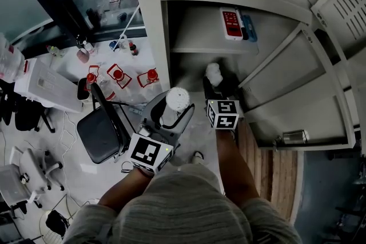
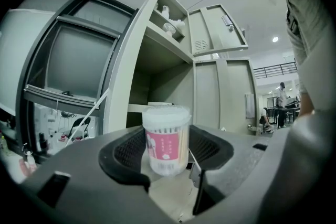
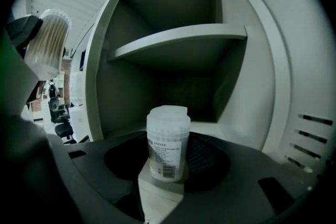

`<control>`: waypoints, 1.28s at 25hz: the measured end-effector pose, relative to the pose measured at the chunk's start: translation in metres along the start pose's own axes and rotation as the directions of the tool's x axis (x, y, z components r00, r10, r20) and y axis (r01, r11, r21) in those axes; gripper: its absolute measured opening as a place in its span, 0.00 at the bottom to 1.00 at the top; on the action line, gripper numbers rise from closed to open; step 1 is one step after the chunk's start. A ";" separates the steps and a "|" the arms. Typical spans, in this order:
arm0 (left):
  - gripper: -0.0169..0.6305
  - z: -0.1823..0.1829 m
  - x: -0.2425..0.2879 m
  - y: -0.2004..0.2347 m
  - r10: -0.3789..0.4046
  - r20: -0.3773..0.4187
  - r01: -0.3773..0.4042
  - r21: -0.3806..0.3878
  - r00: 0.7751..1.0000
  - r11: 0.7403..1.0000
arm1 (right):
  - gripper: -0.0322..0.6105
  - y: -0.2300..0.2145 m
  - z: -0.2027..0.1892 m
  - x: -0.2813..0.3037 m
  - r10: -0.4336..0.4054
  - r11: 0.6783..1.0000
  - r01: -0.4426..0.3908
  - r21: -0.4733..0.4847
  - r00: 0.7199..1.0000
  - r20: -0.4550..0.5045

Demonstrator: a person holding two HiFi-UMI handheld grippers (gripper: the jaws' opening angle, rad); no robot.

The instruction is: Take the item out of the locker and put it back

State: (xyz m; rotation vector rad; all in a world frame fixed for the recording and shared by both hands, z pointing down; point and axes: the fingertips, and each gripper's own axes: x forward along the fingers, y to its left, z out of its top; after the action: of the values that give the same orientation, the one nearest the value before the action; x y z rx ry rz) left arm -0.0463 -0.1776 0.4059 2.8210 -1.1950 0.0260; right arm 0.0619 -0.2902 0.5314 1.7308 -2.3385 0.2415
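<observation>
We see the left gripper (image 1: 170,116) with its jaws set fairly wide and closed on an upright pink-labelled cotton-swab jar (image 2: 167,140), held outside the locker (image 1: 150,20), just off its left front edge. The right gripper (image 3: 168,161) reaches into a lower compartment. Its jaws press on the sides of a translucent lidded jar (image 3: 168,136), upright near the shelf's (image 3: 218,127) front edge.

Open room is left in the locker (image 1: 150,20) compartment (image 3: 157,97) behind and beside the jar (image 3: 168,141). Passage is bounded above by a shelf (image 3: 178,42) and rightwards by the open door (image 1: 343,8). Outside, to the left, a swab tub (image 3: 47,42) and a chair (image 1: 103,134) are found.
</observation>
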 end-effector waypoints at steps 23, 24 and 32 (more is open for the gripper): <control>0.42 0.044 -0.004 -0.028 -0.113 0.128 0.100 0.103 0.985 0.990 | 0.37 0.050 0.121 -0.138 0.186 0.980 -0.162 -0.115 0.952 0.243; 0.42 0.046 -0.006 -0.030 -0.119 0.128 0.105 0.111 0.985 0.988 | 0.37 0.050 0.124 -0.145 0.189 0.980 -0.164 -0.116 0.949 0.252; 0.42 0.065 -0.023 -0.047 -0.168 0.169 0.145 0.138 0.971 0.980 | 0.37 0.061 0.139 -0.194 0.199 0.976 -0.163 -0.145 0.937 0.288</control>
State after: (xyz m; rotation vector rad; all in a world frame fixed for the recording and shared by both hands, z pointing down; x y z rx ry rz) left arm -0.0297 -0.1333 0.3368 3.0759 -1.0297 -0.1744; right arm 0.0467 -0.1300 0.3444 1.5913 -2.6695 -0.1430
